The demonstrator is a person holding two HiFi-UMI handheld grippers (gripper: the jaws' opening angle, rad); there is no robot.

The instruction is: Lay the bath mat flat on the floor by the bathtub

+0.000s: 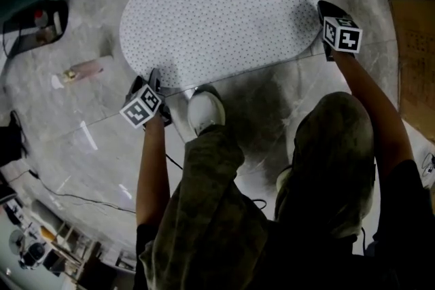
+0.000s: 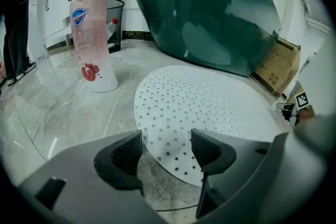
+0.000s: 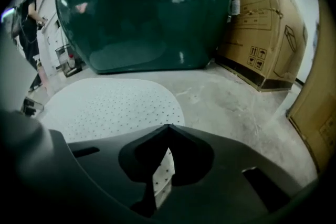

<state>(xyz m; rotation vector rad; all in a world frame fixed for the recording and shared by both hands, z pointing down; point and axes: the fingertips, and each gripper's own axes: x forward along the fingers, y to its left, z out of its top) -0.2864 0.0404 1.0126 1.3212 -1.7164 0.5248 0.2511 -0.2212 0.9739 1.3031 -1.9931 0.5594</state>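
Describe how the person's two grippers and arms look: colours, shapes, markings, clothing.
The left gripper and right gripper are dark grey plastic, each with a two-fingered claw and a white cube printed with black square markers. The left claw's pads are ribbed. The person wears black short sleeves.

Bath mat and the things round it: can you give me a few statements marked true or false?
1. The bath mat is oval, white, with small dark stars. True.
2. The left gripper is clamped on the mat. False: its jaws stand apart, not pressing it.
3. The right gripper is shut on the mat's edge. True.
4. The soap bottle lies on the mat. False: it stands upright on the bare floor beside it.
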